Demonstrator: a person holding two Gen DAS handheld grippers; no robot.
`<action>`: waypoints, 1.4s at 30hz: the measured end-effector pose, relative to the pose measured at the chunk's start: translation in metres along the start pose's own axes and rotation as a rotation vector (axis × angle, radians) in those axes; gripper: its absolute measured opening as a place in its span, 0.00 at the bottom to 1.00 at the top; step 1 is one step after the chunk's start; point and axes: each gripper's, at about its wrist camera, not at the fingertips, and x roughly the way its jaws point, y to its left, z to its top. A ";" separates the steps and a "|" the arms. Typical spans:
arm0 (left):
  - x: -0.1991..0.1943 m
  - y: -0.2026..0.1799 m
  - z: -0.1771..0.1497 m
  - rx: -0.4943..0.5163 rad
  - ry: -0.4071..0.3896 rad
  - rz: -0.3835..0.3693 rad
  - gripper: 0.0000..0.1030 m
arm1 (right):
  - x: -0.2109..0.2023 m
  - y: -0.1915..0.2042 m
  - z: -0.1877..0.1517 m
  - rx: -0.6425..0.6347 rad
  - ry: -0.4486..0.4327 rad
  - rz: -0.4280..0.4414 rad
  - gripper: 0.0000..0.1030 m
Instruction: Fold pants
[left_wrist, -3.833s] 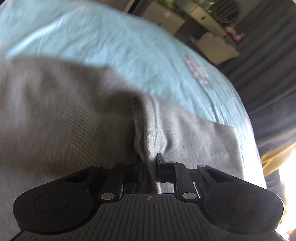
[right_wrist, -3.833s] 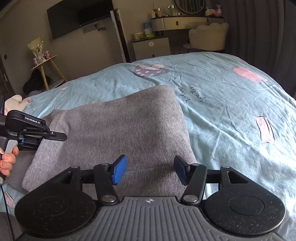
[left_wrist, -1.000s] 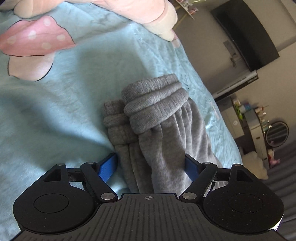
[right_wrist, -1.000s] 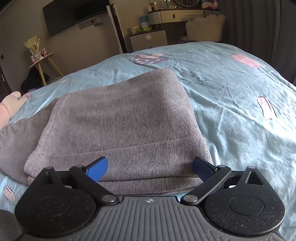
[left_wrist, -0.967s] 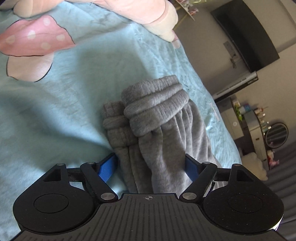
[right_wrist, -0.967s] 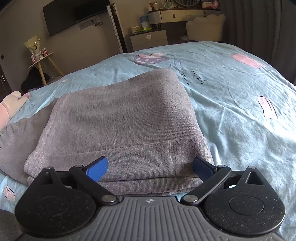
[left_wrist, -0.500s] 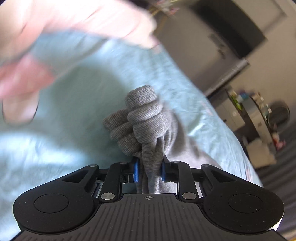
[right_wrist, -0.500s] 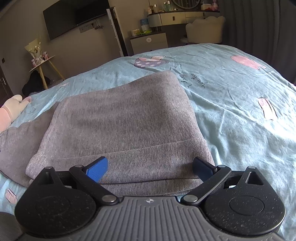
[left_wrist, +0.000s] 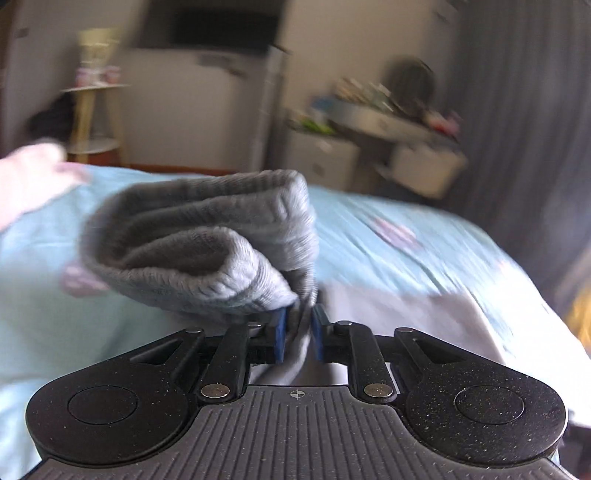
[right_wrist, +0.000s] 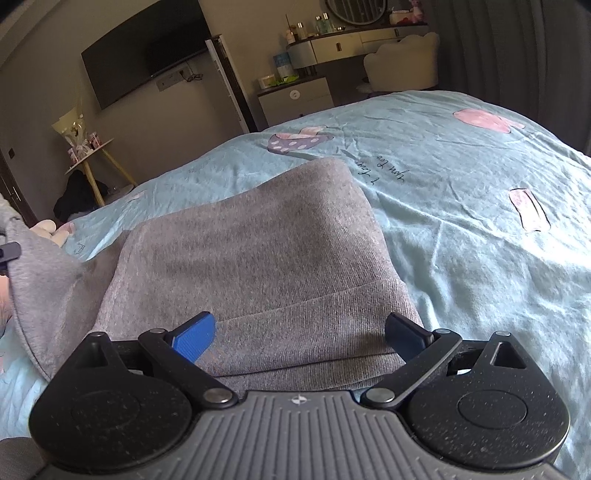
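From my right wrist camera I see the bed (right_wrist: 461, 206) in its pale blue cover filling most of the picture, with the grey pants (right_wrist: 255, 266) lying on it, folded into a thick flat block just ahead of my right gripper (right_wrist: 299, 334). That gripper's jaws stand wide apart over the near edge of the block, gripping nothing. At the far left edge of this view a raised flap of the same grey cloth hangs up off the bed, with a dark bit of my other tool showing beside it.

My left wrist camera, heavily blurred, gives what the right one misses: the ribbed leg cuffs (left_wrist: 207, 243) bunched up and lifted clear of the bed, right in front of my left gripper (left_wrist: 298, 334). Its jaws have just been closing and now pinch the grey cloth below the cuffs between the blue pads (left_wrist: 280, 336). Only the right view shows the wall television (right_wrist: 144, 55) sharply.
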 end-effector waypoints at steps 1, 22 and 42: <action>0.004 -0.013 -0.004 0.025 0.020 -0.030 0.19 | -0.001 0.000 0.000 0.002 0.000 0.002 0.96; -0.058 0.135 -0.083 -0.493 0.112 0.180 0.80 | 0.031 0.162 -0.007 -0.665 0.000 0.264 0.96; -0.057 0.162 -0.096 -0.523 0.114 0.253 0.81 | 0.096 0.229 0.008 -0.772 -0.109 0.283 0.76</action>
